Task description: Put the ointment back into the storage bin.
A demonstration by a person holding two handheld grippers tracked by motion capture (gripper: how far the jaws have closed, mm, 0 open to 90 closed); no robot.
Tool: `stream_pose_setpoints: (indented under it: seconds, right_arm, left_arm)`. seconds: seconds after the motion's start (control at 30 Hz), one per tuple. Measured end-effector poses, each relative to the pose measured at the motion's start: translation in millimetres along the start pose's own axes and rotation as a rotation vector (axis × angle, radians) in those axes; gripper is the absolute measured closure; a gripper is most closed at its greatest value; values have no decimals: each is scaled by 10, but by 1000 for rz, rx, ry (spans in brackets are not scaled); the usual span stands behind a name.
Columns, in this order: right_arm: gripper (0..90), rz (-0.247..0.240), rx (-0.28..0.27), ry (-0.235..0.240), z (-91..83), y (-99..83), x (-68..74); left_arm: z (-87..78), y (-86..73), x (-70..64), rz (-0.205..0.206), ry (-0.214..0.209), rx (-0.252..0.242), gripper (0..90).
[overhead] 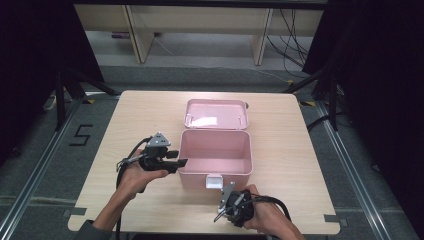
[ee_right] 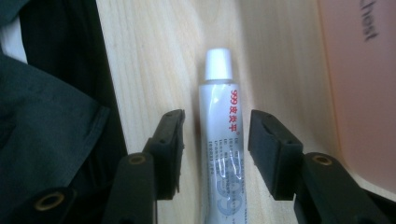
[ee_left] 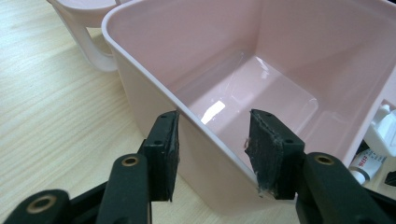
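Observation:
An open pink plastic box point(overhead: 215, 156) stands mid-table, its hinged lid point(overhead: 216, 114) lying flat behind it. My left gripper point(overhead: 181, 163) is at the box's left wall. In the left gripper view it point(ee_left: 215, 154) is open, and the box rim point(ee_left: 154, 79) runs between its pads without being pinched. My right gripper point(overhead: 219, 215) hovers near the table's front edge, in front of the box. In the right gripper view it point(ee_right: 215, 151) is open, one jaw on each side of a white tube point(ee_right: 219, 126) with red print and a white cap, lying flat on the wood.
The box's white latch point(overhead: 214, 181) faces the front edge. The box interior point(ee_left: 261, 88) holds nothing. The lid's handle point(ee_left: 93, 46) rests on the wooden table point(overhead: 135, 120). A dark sleeve point(ee_right: 46, 140) hangs past the table edge, beside the right gripper. The box's front wall point(ee_right: 364, 93) lies close to the tube.

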State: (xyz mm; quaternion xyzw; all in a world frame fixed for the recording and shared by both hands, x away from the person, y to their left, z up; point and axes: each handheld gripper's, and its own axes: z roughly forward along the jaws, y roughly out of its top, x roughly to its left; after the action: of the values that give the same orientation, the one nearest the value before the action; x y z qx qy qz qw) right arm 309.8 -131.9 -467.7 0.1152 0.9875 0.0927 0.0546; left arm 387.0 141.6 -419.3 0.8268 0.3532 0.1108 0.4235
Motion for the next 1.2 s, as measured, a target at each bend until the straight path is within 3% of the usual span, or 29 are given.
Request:
stream_pose_setpoints:
  seconds: [0.03,0.07,0.13,0.47,0.5,0.63,0.8,0.83,0.97,1.03,1.1,1.2]
  right_arm:
    - [575,-1,10,4,10,4,-5]
    - [578,44,26,13,19,6,16]
    - [583,-5,25,15,40,19,-29]
    - [625,-17,82,35,82,58,-60]
    - [636,0,98,50,91,64,-57]
    - [655,-25,105,43,91,79,-77]
    - [692,-5,136,87,92,102,-75]
    - [695,-76,104,61,111,106,-105]
    - [700,-114,103,63,114,128,-99]
    - [702,-51,132,64,90,123,-35]
    - [703,-127,99,62,94,121,-70]
    - [703,-107,103,56,67,122,-38]
  left_arm:
    - [1,0,-1,0,1,-1,532]
    - [0,0,-2,0,1,0,532]
    - [0,0,-1,0,1,0,532]
    - [0,0,-3,1,2,1,532]
    - [0,1,-2,2,2,1,532]
    - [0,0,-3,3,3,1,532]
    - [0,1,-4,2,3,1,532]
    - [-1,1,-3,3,3,2,532]
    - [0,1,-3,2,3,1,532]
    - [0,1,-4,2,3,1,532]
    - [0,1,-4,2,4,0,532]
    - [0,1,-5,2,4,1,532]
